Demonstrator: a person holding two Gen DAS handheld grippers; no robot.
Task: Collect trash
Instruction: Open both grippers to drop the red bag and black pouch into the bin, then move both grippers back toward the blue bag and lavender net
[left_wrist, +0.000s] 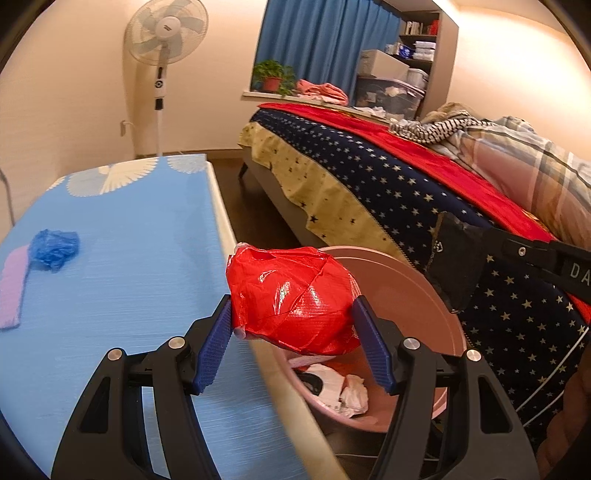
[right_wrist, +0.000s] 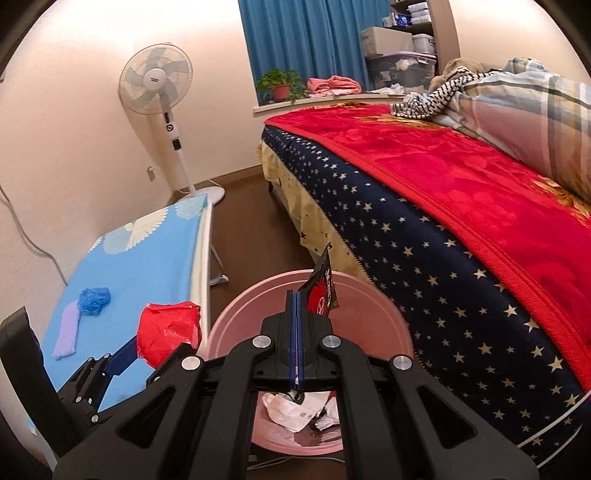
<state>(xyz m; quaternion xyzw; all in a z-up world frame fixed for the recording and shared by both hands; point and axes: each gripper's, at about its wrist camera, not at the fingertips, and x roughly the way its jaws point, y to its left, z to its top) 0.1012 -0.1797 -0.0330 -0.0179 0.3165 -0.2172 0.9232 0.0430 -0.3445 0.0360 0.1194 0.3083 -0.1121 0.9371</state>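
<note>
My left gripper (left_wrist: 291, 314) is shut on a crumpled red plastic bag (left_wrist: 291, 299), held over the table's right edge beside the pink bin (left_wrist: 417, 295). The bag also shows in the right wrist view (right_wrist: 168, 332). My right gripper (right_wrist: 297, 299) is shut on a black and red snack wrapper (right_wrist: 323, 291), held above the pink bin (right_wrist: 236, 321). The wrapper shows dark in the left wrist view (left_wrist: 458, 262). The bin holds crumpled white paper (right_wrist: 295, 410). A crumpled blue bag (left_wrist: 55, 249) and a purple strip (left_wrist: 13, 291) lie on the blue table (left_wrist: 140, 240).
The bed (right_wrist: 424, 206) with a star-patterned sheet and red blanket runs along the right, close to the bin. A standing fan (right_wrist: 159, 85) is by the far wall. Brown floor (right_wrist: 247, 221) lies between table and bed.
</note>
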